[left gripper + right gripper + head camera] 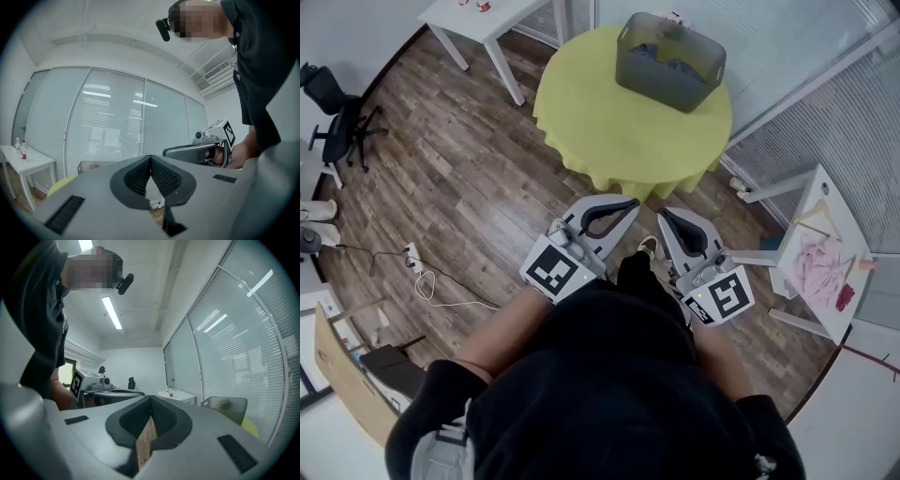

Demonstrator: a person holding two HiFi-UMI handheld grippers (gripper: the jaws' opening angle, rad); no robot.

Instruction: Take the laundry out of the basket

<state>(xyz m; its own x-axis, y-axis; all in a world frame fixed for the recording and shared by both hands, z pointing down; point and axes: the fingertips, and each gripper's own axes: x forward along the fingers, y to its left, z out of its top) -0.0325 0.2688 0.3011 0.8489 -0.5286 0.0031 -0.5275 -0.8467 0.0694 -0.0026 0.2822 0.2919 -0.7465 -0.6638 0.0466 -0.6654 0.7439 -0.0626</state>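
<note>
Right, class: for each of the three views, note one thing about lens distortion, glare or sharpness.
Head view: sharp, evenly lit, but the wide lens bows the floor around the yellow table and laundry basket. Left gripper view: fisheye with dark corners; light reflections streak the glass wall. Right gripper view: fisheye bending too; the ceiling strip light is blown out, with streaks on the glazing.

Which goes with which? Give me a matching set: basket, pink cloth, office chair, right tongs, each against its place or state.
1 basket
2 pink cloth
3 office chair
4 right tongs

A on the white side table, right
B shut, empty
C on the yellow tablecloth
D on the wood floor, far left

Pairs: 1-C, 2-A, 3-D, 4-B
</note>
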